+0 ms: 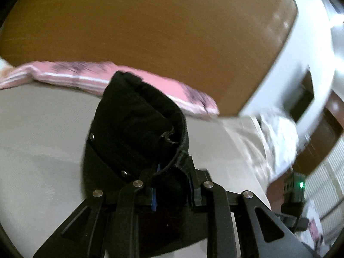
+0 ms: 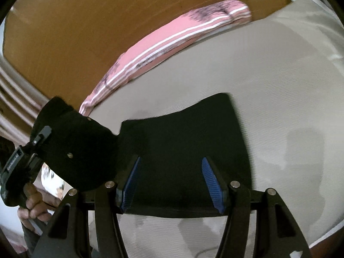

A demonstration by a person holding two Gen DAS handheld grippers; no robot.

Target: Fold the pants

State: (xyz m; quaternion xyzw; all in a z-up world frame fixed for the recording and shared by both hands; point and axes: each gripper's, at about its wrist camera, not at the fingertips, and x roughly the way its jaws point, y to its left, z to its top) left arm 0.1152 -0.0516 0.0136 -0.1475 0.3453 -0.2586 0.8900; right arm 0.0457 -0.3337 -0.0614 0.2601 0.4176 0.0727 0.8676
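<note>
Pink striped folded garment (image 2: 172,43) lying along far edge of pale grey bed surface (image 2: 268,86). Brown wooden headboard (image 2: 107,21) behind it. White frame (image 1: 290,75) beside headboard.

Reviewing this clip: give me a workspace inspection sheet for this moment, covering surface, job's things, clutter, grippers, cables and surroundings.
Surface: grey-beige bed sheet, fairly smooth.
Job's things: black pants, part flat on the sheet, part bunched and lifted.
Clutter: pink white-striped garment along the sheet's far edge.
Grippers: left gripper shut on the pants' bunched end; right gripper open, blue pads either side of the flat part.
Cables: nothing seen.
Surroundings: brown wooden headboard behind the bed; white frame and patterned white cloth at the left view's right, blurred.
</note>
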